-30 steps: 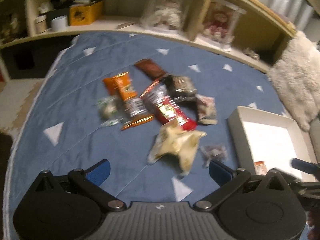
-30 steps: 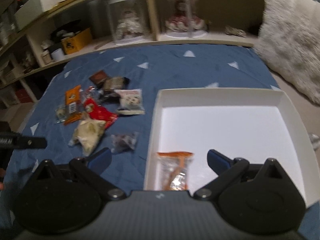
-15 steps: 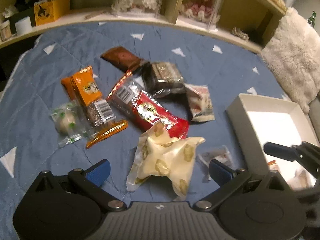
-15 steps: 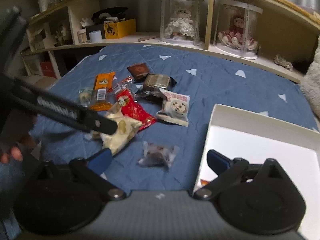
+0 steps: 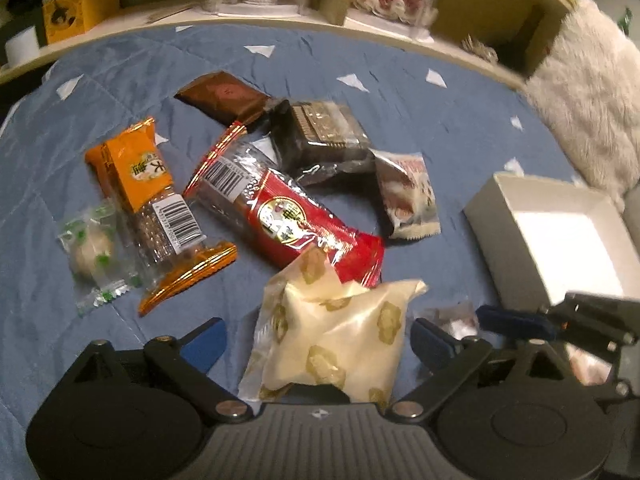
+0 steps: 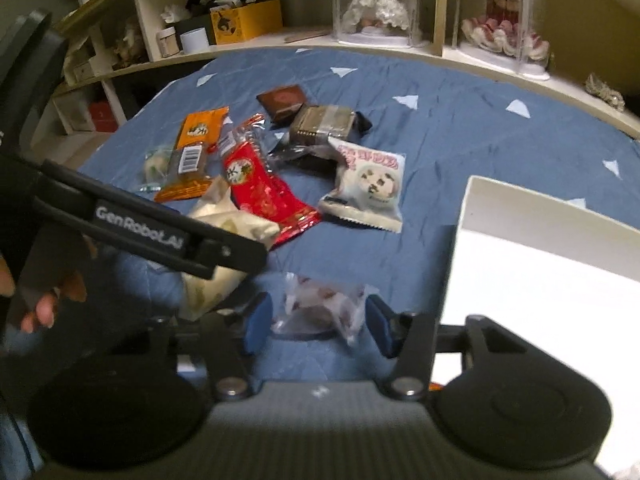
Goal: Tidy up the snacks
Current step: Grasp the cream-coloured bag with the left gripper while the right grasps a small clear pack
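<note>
Several snack packets lie on the blue quilt [image 5: 400, 92]: a red one [image 5: 296, 220], an orange one [image 5: 140, 168], a dark one [image 5: 320, 128] and a white cartoon one [image 5: 408, 196]. My left gripper [image 5: 320, 340] straddles a cream packet [image 5: 332, 340]; its jaws are closing, pads still apart from the wrapper. My right gripper [image 6: 320, 324] is closing around a small clear packet [image 6: 320, 308], which lies on the quilt between its blue fingers [image 6: 258, 322]. The white box [image 6: 540, 216] stands right of it.
A curved shelf at the back holds two doll cases [image 6: 376, 0] and a yellow box [image 6: 244, 20]. A furry white cushion [image 5: 592, 100] lies beyond the box. The left gripper's arm [image 6: 160, 232] and a person's hand [image 6: 44, 308] cross the right wrist view.
Both grippers came down closer to the snacks. The right one swung left from over the white box to the small clear packet and narrowed its jaws; the left one now straddles the cream packet.
</note>
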A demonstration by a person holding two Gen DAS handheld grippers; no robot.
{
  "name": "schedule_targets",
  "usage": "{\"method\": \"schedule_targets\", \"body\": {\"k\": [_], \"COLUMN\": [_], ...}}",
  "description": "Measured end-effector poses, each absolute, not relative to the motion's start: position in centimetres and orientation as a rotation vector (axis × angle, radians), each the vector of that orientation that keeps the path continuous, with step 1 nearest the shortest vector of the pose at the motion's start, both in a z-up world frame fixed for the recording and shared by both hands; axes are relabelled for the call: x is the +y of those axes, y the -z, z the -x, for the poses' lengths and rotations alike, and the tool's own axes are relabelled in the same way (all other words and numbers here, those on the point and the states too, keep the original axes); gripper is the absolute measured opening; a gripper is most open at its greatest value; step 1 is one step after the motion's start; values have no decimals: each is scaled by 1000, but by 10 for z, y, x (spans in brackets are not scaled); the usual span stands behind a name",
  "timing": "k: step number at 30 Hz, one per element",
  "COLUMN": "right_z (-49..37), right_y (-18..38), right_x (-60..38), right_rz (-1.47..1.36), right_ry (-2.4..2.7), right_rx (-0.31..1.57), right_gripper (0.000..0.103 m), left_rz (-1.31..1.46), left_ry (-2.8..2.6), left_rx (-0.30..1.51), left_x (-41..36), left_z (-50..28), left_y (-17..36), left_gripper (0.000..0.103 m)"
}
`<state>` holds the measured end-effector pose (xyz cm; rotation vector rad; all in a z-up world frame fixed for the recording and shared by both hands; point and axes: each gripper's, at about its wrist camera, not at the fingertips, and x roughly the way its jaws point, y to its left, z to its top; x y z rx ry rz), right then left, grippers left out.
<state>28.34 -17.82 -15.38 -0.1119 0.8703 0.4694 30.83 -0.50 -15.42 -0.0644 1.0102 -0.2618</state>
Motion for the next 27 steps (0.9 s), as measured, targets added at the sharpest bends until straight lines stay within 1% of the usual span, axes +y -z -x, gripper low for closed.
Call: {"method": "schedule_targets", "body": {"k": [1,2,3,4,6,8,9,10,12,14,16,20,22,23,24,25,27], "right_z": [-284,-283,-283,-283,-281,-281,-279,-278,-276,-274,-274,-270,-271,-273,-274,-276,-280], "right_y": [154,155,154,153,153,152,151,151,149,146,143,138,136,135,135,135,139], "right_x": [-178,-178,-178,-180,-181,-183,-183,-183,-182,-183,-183,-186,-187,-186,-183,-181,-176], "right_rz": [123,133,134,131,139,139,140,142,144,143,137,124,108,118,140,165,217], "right_ry": [-471,-470,-473,-473,-463,-468,-468,-467,-461,-466,-465,-474,-495,-517,-527,-535,-567], "right_rx": [866,866,866,870,879,882,883,883,880,874,871,858,842,836,834,826,823], "right_gripper": [46,44,43,36,29,27,25,24,23,6,2,2,8,12,23,31,37], "left_rz": [54,54,65,75,65,37,24,31,50,43,44,69,78,87,98,109,126], "left_ry": [255,252,252,255,260,256,244,244,238,224,214,203,199,195,193,192,187], "left_rx": [1014,1018,1024,1032,1050,1060,1060,1059,1057,1052,1049,1042,1034,1030,1027,1027,1028], "left_x": [-6,-6,-5,-4,-6,-8,-10,-10,-7,-6,-6,-3,0,1,4,6,10], "left_z": [-309,-309,-309,-308,-306,-302,-301,-300,-296,-291,-286,-278,-275,-273,-272,-271,-268], "left_y": [153,152,152,151,151,150,150,149,146,143,140,132,126,124,122,121,118], "left_gripper": [90,89,85,82,77,70,63,58,57,56,55,55,55,55,55,55,55]}}
